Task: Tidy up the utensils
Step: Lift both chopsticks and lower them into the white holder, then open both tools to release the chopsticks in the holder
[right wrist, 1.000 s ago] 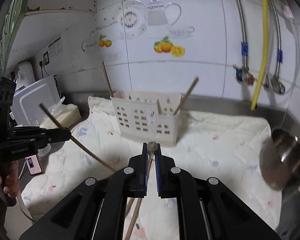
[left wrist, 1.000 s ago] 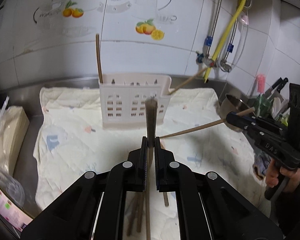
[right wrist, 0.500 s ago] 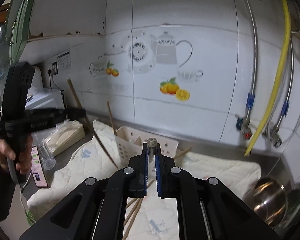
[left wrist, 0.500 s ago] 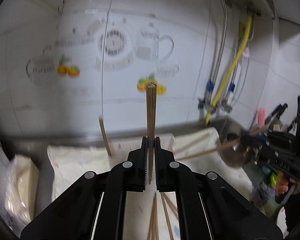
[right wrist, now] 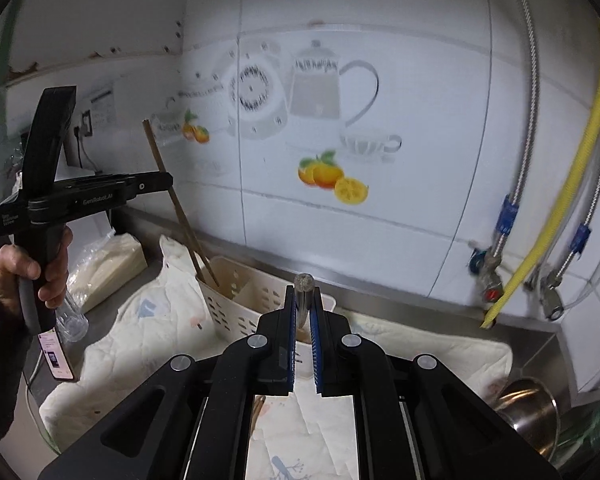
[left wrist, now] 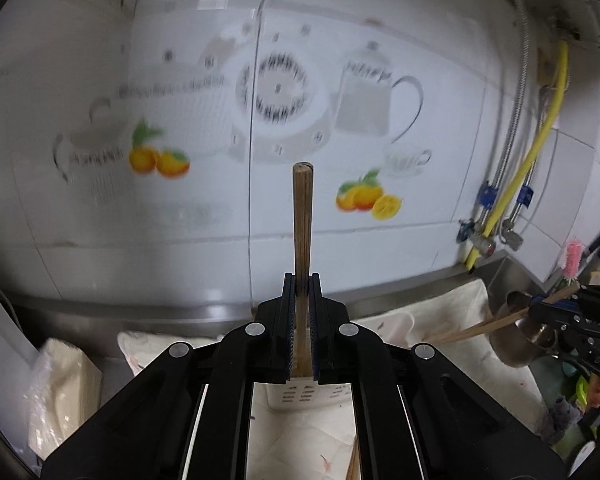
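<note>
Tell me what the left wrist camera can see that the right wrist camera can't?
Only the left wrist view shows the pink brush and the right gripper from the side, holding a chopstick. Only the right wrist view shows the person's hand and a chopstick already standing in the holder. Both show the beige holder, the quilted cloth, the metal pot and the yellow hose.
</note>
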Available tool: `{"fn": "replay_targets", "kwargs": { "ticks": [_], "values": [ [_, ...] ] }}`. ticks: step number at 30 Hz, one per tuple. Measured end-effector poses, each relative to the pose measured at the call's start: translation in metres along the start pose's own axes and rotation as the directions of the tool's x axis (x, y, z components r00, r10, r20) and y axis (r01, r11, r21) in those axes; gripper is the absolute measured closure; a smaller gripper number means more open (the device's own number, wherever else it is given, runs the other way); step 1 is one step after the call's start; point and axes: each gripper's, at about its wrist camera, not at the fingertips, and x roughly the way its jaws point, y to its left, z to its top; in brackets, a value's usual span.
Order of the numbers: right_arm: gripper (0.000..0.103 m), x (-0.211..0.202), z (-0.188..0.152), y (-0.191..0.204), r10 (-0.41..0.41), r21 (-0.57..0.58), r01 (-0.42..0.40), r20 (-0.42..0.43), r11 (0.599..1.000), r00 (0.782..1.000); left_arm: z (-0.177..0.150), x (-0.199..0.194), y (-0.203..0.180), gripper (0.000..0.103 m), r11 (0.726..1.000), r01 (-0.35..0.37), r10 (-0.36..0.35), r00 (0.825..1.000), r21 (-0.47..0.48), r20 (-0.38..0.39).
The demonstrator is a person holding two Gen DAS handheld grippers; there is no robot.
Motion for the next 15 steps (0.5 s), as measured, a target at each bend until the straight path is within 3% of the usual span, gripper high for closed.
{"fn": "replay_targets", "kwargs": {
  "ticks": [7,15],
  "values": [
    [0.096,0.045,-0.001,-0.008,0.005,0.023,-0.003,-0.095,1.0,0.996,-0.018,0.033,0.013,0.098,0.999,0.0,-0.003,0.996,-0.034,-0.084],
    [0.096,0.075,-0.007,-0.019,0.009,0.081,0.002,-0.127,0.997,0.992,-0.027,0.045,0.018,0.095,0.999,0.005,-0.009,0.994,-0.041,-0.108]
  ]
}}
